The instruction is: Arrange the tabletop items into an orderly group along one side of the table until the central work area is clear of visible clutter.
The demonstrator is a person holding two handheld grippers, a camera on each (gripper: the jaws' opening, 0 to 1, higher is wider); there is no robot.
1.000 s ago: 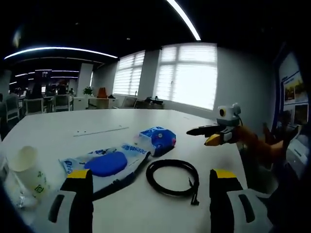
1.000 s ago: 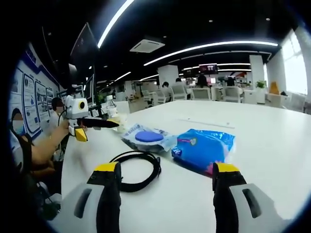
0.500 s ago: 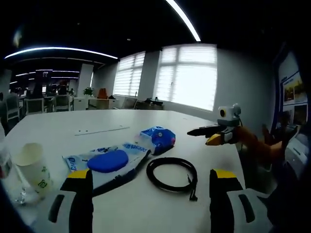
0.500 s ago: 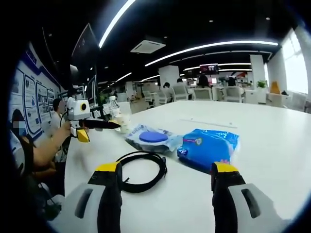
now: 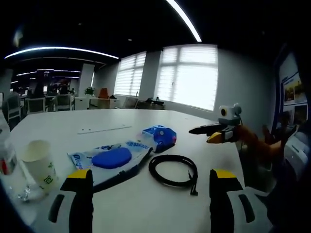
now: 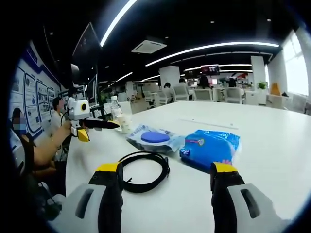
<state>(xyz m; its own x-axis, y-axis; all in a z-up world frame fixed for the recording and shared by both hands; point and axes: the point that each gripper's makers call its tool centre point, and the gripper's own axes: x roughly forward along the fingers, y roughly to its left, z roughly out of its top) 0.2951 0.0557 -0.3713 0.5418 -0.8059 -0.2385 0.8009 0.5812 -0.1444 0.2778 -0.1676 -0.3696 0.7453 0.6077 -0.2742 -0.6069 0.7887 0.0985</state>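
Observation:
My left gripper (image 5: 151,174) is open above the near table edge, nothing between its jaws. Just ahead lies a coiled black cable (image 5: 172,170). Beyond it are a clear packet with a blue disc (image 5: 112,158) and a blue packet (image 5: 160,137). A paper cup (image 5: 38,162) stands at the left beside a bottle (image 5: 6,150). My right gripper (image 6: 166,169) is open too, held over the cable (image 6: 143,171) from the opposite side, with the blue packet (image 6: 211,145) and the clear packet (image 6: 155,138) past it. The cup (image 6: 125,122) and bottle (image 6: 114,108) stand farther back.
A thin white strip (image 5: 103,129) lies farther out on the white table (image 5: 53,124). The right gripper (image 5: 194,131) hovers beyond the table's right edge. In the right gripper view the left gripper (image 6: 115,124) hangs at the left, and a person (image 6: 19,141) sits there.
Both cameras shifted slightly, so the cup and bottle show more fully. The items on the table have not moved. Both grippers stay open.

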